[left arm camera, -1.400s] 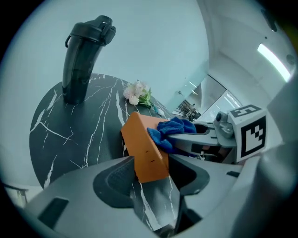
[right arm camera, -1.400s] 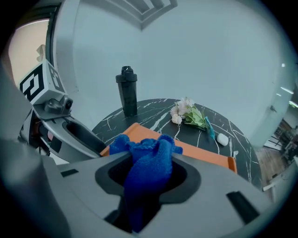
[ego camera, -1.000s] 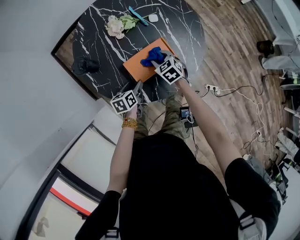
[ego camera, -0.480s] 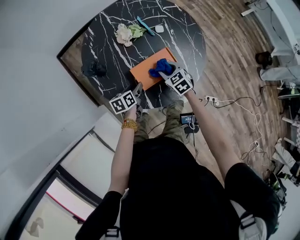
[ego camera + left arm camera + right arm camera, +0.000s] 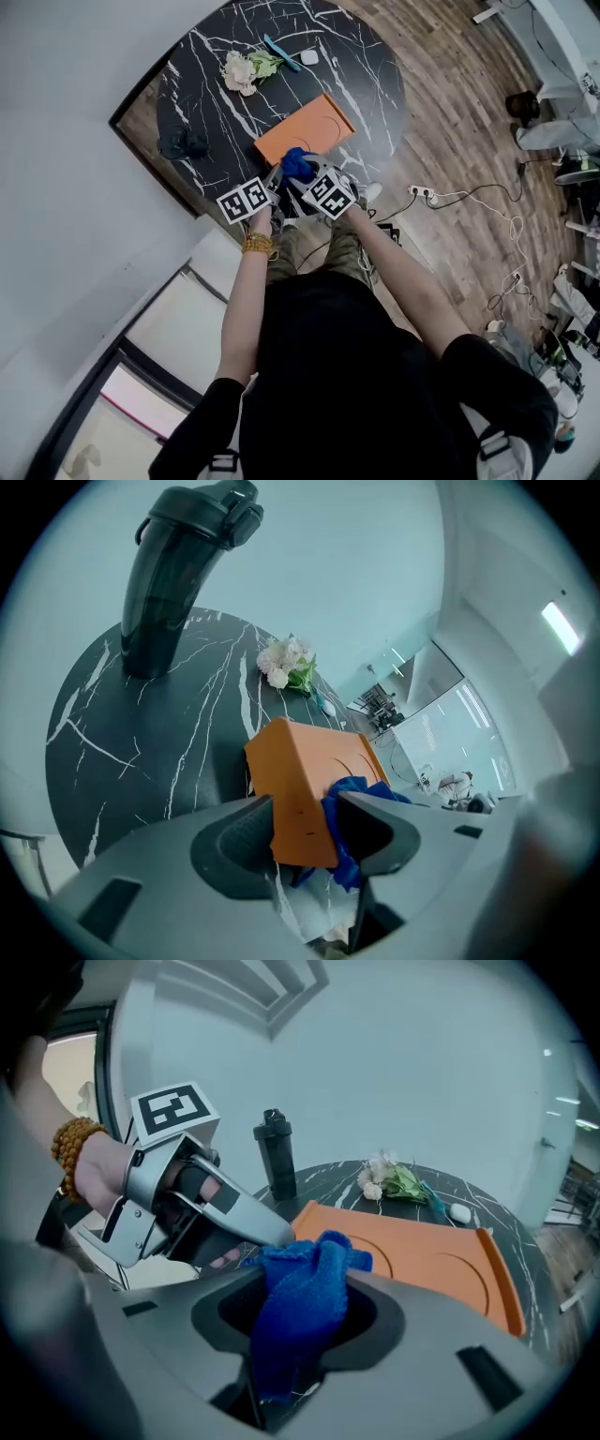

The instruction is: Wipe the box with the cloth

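Your head camera looks steeply down on the table [image 5: 202, 103] from high above. Both gripper cameras sit low, near the box [image 5: 305, 127], which all views share.

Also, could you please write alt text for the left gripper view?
The left gripper, whose jaws have just been closing, straddles a corner of an orange box, with a blue cloth bunched against one jaw. Behind, a dark bottle and white flowers sit on the marble table.

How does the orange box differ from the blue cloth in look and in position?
The box is orange, stiff and flat; the cloth is blue, soft and bunched. The box lies on the table; the cloth is clamped in the right gripper. Both are at the table's near edge.
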`<state>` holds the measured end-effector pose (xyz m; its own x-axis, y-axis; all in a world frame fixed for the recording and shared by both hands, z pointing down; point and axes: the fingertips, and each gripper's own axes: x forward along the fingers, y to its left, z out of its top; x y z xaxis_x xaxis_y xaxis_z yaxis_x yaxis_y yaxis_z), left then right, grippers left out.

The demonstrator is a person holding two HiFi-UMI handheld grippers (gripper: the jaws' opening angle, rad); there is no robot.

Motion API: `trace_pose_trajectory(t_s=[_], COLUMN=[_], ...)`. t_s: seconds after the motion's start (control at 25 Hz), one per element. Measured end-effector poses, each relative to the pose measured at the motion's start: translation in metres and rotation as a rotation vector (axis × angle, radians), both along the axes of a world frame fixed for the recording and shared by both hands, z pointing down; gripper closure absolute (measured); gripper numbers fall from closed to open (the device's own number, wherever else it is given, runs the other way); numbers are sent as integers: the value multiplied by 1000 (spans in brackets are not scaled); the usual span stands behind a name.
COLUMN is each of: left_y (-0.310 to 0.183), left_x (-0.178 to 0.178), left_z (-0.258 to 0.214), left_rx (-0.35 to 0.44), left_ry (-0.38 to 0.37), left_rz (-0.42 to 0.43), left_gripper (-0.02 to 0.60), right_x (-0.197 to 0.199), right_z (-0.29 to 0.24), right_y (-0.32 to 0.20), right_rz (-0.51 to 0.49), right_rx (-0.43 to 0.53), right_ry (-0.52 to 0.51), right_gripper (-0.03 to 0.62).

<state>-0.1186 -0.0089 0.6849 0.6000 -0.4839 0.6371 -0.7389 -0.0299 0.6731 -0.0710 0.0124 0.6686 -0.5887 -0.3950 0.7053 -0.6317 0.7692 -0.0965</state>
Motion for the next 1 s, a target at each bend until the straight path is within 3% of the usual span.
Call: trace_pose_trajectory(t_s=[0.52,0.76,0.88,1.0], left_y=[4,5,4,6], left_x=[23,13,14,13], left_z=[18,19,21,17], left_rx=[-62,-78,-92,-97], left_ry=[-63,-68,-52,-70], left_rz=[99,89,48,15], left_gripper=[357,347,334,357], right_x=[58,132,155,152], right_z=[2,8,6,4], right_y=[-21,-54,-62,-60], right_rz=[43,277,248,206], right_rx=[11,-21,-39,-45], right_ry=[82,78,114,113], right_gripper=[446,447,448,450])
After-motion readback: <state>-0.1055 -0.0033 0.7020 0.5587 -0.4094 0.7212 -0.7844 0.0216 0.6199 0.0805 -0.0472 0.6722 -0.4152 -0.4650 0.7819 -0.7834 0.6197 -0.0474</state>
